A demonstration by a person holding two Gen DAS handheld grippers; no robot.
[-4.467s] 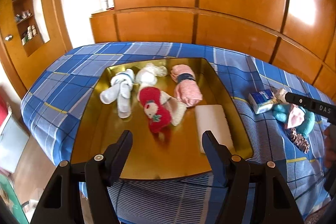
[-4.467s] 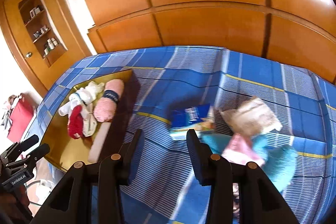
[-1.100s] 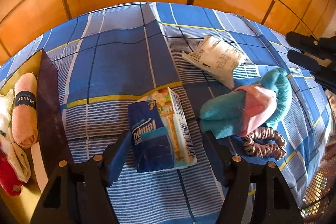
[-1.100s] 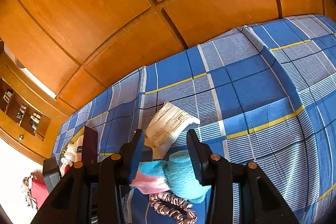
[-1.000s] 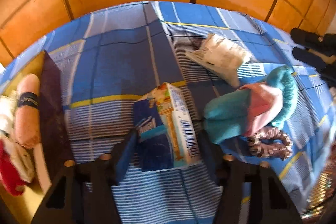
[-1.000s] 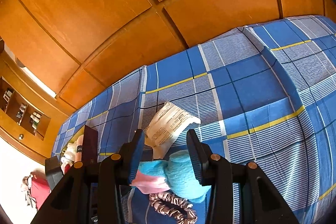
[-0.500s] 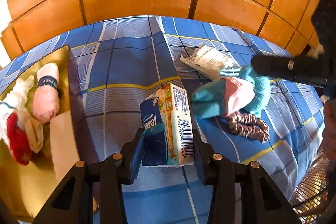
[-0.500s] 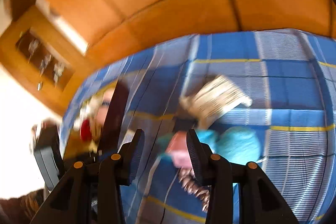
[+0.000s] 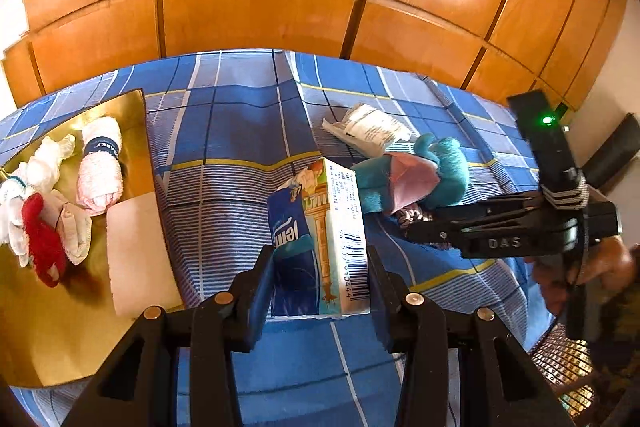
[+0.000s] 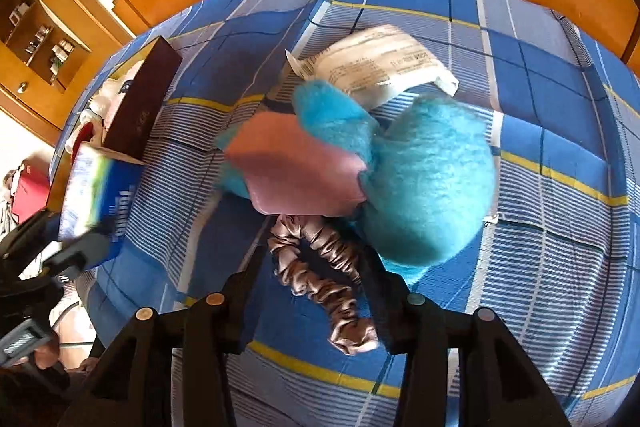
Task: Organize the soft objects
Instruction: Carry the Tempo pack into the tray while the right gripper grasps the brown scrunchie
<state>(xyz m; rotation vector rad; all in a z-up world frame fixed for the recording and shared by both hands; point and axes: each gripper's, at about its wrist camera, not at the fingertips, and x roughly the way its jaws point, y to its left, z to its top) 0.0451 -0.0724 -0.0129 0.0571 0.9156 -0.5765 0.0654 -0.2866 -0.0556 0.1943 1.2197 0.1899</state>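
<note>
While our left gripper [image 9: 320, 267] is clamping the tissue pack [image 9: 320, 243] lengthwise along its fingers, we are lowering our wide-open, empty right gripper [image 10: 312, 291] astride the scrunchie [image 10: 320, 275], just beside the teal plush [image 10: 420, 179], straight ahead.

Bright daylight, panel glare, fisheye-warped, blurred edges.

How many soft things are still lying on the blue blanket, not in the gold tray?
3: the teal plush toy, the scrunchie between the right gripper's fingers, and the white packet behind. More may be hidden.
</note>
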